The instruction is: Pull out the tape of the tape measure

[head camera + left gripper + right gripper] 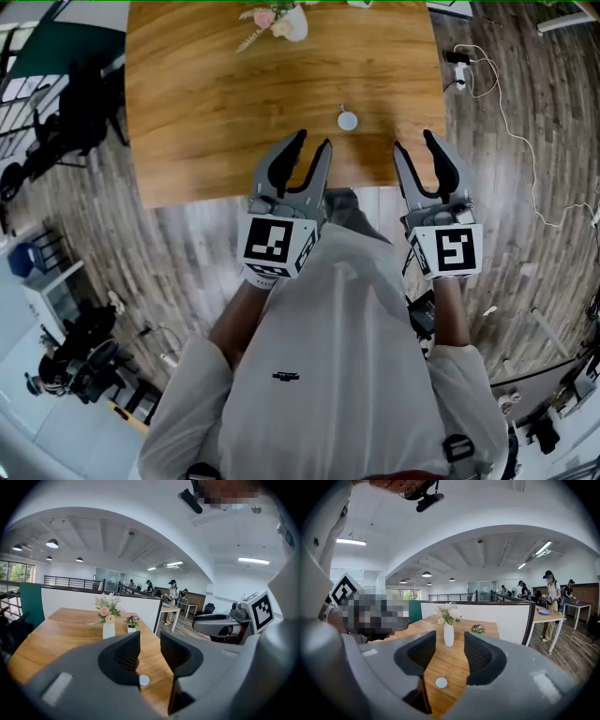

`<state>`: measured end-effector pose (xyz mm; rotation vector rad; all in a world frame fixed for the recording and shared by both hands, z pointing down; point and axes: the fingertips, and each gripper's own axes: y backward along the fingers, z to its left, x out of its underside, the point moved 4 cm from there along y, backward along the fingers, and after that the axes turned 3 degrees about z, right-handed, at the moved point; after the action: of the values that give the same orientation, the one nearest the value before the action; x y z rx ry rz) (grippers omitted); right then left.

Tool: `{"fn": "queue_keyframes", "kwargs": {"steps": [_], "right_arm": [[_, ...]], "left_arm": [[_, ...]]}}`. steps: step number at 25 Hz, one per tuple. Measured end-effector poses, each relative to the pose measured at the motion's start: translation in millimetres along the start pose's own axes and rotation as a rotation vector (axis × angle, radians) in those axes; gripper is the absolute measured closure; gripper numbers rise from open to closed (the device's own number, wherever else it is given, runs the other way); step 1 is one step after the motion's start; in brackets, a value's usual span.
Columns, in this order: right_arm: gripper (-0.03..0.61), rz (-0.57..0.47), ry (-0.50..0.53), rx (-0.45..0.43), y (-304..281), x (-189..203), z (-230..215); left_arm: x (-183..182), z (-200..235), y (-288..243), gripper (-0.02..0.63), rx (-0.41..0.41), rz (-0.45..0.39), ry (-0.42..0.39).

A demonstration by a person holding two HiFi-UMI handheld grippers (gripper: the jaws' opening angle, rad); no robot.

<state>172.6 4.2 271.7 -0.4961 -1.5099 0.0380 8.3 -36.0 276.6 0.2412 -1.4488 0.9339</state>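
Approach step. Left tool (312,141) narrowly parted, right tool (414,141) wide, both empty; tape measure (348,120) ahead between them on tabletop (206,94). Next, likely: one clamps it, other pinches tab (443,675).

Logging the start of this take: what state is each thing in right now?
Tape measure: flat on the table, untouched, tape not pulled out.
Left gripper: jaws apart, empty.
Right gripper: jaws apart, empty.
Flower vase: upright at the table's far end.
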Motion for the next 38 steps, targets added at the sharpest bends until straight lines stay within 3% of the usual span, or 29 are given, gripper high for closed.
{"fn": "queue_keyframes", "kwargs": {"steps": [11, 20, 24, 27, 38], "right_arm": [[0.377, 0.034, 0.033, -0.058, -18.9, 26.8, -4.3], [0.377, 0.042, 0.033, -0.112, -41.5, 38.3, 6.0], [0.377, 0.023, -0.021, -0.105, -53.7, 39.1, 7.0], [0.377, 0.051, -0.026, -0.109, -57.3, 51.6, 1.7], [0.377, 0.108, -0.048, -0.128, -73.6, 84.3, -11.3]], "left_arm": [[60.9, -2.9, -55.4, 0.466, 0.005, 0.106, 0.090], [99.2, 8.0, -74.7, 0.426, -0.040, 0.163, 0.111], [113.9, 15.0, -82.9, 0.416, -0.063, 0.184, 0.114], [123.6, 15.5, -90.7, 0.371, -0.089, 0.200, 0.112], [154.3, 16.0, -122.5, 0.354, -0.170, 0.235, 0.115]]}}
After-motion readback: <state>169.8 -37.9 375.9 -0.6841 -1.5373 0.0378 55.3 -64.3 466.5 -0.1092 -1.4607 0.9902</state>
